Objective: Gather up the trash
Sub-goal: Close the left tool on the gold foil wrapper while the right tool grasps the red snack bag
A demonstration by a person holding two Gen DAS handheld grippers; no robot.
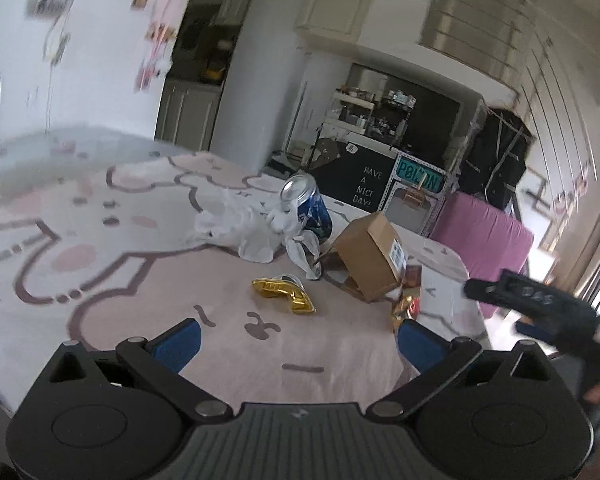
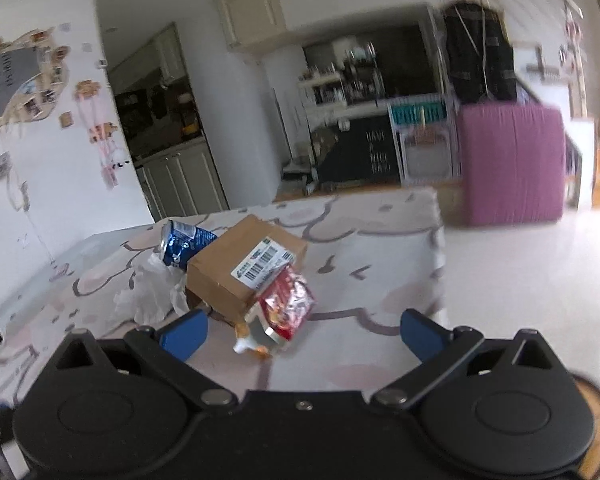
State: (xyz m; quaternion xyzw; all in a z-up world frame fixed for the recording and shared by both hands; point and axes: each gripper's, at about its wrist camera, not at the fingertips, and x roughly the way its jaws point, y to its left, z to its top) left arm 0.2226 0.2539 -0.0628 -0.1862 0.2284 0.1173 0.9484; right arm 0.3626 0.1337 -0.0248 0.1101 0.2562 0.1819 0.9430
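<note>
Both grippers, left [image 1: 298, 338] & right [image 2: 302, 330], spread wide, nothing held. Trash sits round brown cardboard box [image 2: 244, 270]: red foil wrapper [image 2: 286, 308] in front, blue can [image 2: 182, 242] behind. Approach step; next, close on wrapper.

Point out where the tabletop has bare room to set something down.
Bare cloth lies between the left gripper and the gold crumpled foil wrapper, and left of the white crumpled plastic bag. Crowded around the brown cardboard box.

Left hand-held gripper [image 1: 298, 340] spreads its blue-padded fingers [image 1: 180, 344] wide, gripping nothing. Right hand-held gripper [image 2: 302, 334] matches it, fingers [image 2: 420, 334] apart and bare, both pointing forward.
</note>
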